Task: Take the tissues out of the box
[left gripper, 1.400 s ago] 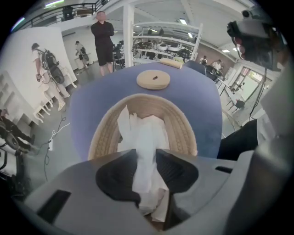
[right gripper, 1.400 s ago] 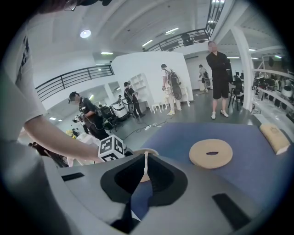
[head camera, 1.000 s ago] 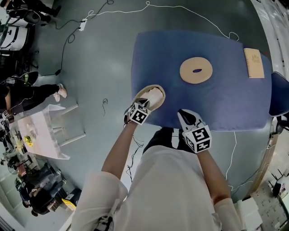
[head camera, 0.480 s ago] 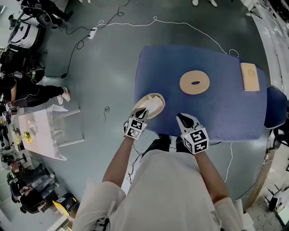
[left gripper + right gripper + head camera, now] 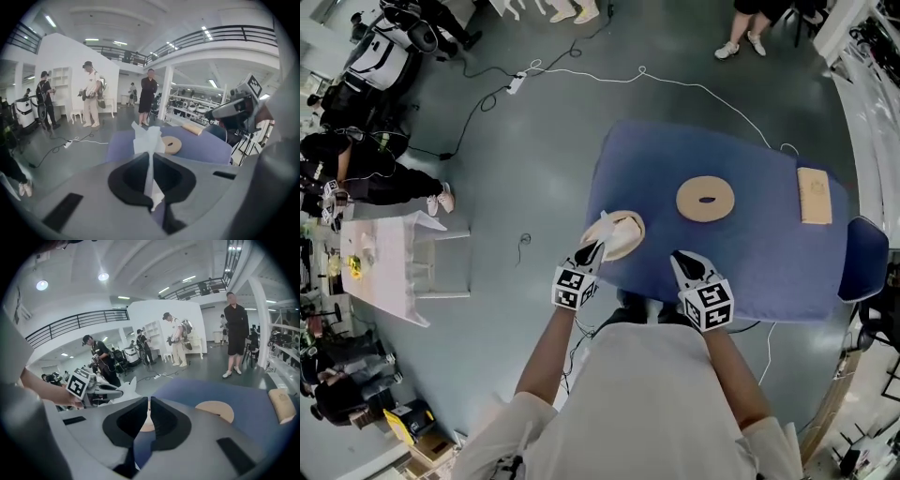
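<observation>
On the blue table's near left corner stands a round tan tissue box (image 5: 635, 221) with white tissue (image 5: 615, 240) bunched in its top. My left gripper (image 5: 592, 253) is just above the box's near side, shut on a tissue. In the left gripper view that tissue (image 5: 147, 139) stands up, pinched between the jaws (image 5: 150, 157). My right gripper (image 5: 682, 264) hovers over the table's near edge, right of the box, with jaws shut (image 5: 148, 401) and nothing seen between them. It also sees the left gripper (image 5: 111, 392) holding the tissue (image 5: 125, 389).
A flat round tan lid (image 5: 706, 199) with a dark slot lies mid-table. A tan rectangular block (image 5: 814, 195) lies at the table's right end, beside a blue chair (image 5: 862, 258). Cables cross the floor, a white stand (image 5: 394, 262) is at the left, and people stand beyond the table.
My left gripper has risen and drawn back from the box, pulling the tissue up with it. The right gripper has lifted slightly. The head view has shifted, so the table sits lower in the picture.
</observation>
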The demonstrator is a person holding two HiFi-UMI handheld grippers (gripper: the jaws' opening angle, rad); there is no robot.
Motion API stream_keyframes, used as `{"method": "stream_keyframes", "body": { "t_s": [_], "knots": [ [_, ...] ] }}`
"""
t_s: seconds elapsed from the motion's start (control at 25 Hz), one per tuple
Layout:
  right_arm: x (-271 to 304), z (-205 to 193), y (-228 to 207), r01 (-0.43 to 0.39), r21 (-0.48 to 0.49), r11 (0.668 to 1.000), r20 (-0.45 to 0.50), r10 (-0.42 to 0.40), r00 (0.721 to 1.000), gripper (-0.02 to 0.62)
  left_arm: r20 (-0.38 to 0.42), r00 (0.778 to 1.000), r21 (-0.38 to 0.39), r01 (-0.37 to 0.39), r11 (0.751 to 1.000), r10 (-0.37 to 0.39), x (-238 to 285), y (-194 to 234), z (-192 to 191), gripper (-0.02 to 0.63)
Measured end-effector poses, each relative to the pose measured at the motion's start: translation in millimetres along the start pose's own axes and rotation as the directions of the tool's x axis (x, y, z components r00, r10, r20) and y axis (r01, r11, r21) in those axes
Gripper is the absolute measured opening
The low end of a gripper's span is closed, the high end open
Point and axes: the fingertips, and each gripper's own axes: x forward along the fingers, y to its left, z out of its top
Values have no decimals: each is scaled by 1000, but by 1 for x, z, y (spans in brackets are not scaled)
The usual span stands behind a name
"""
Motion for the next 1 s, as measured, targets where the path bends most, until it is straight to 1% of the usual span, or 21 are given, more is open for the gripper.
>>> {"method": "stream_keyframes", "body": {
  "t_s": [0.24, 0.44, 0.56, 0.68, 0.8, 1.0],
  "knots": [
    [-6, 17, 6, -41, -60, 997, 12, 42, 999, 43, 111, 993, -30, -37, 999, 40, -39, -14, 42, 17],
    [-17, 36, 10, -81, -110, 991, 25, 85, 996, 43, 194, 977, -38, -83, 996, 89, -74, -28, 77, 17],
    [-20, 53, 17, -101, -144, 984, 45, 109, 993, 43, 222, 967, -44, -119, 992, 126, -95, -29, 91, 17],
    [-24, 75, 26, -119, -179, 977, 72, 133, 989, 43, 257, 951, -53, -164, 985, 172, -121, -28, 108, 17],
    [-28, 99, 31, -131, -214, 968, 99, 155, 983, 43, 302, 928, -65, -207, 976, 217, -145, -25, 128, 17],
    [-44, 120, 45, -136, -259, 956, 134, 175, 975, 43, 347, 900, -79, -252, 964, 264, -182, -30, 140, 17]
  ]
}}
